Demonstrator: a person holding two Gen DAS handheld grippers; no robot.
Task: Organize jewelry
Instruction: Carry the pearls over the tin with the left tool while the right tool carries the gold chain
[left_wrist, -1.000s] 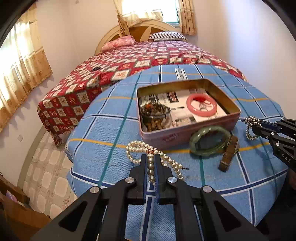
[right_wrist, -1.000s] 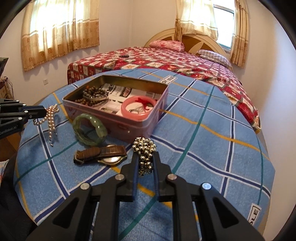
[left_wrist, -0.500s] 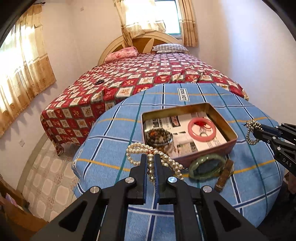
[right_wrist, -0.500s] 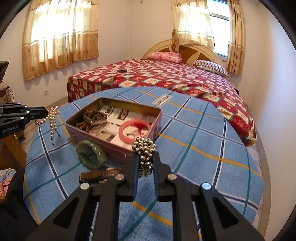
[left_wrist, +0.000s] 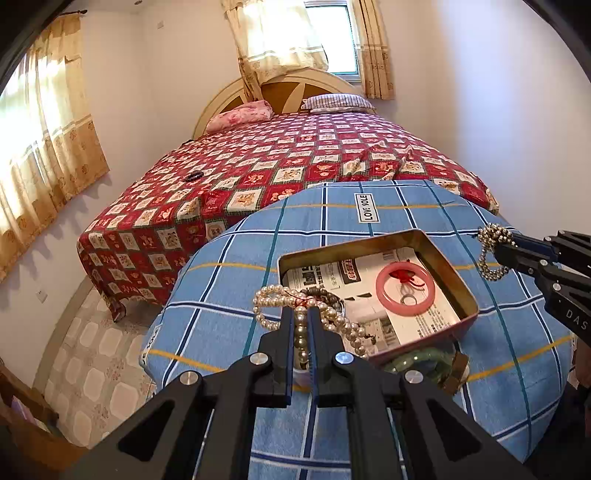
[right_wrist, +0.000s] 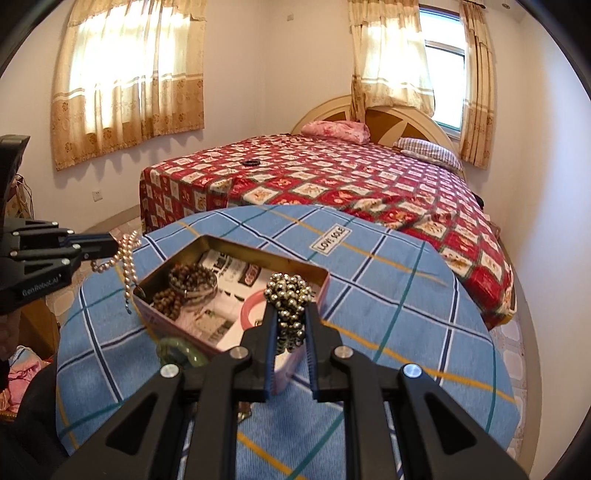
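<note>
**Both strands lifted higher above the table**

You have raised the left gripper (left_wrist: 300, 320) with its pearl necklace (left_wrist: 291, 301) up off the blue plaid cloth (left_wrist: 236, 258); the pearls, which lay on the cloth a second ago, now hang over the near end of the open tin (left_wrist: 448, 267). Your right gripper (right_wrist: 289, 316) has climbed too, carrying the metal bead chain (right_wrist: 289, 291) from beside the tin's side to above it. The tin looks smaller and farther below in both views.
</note>
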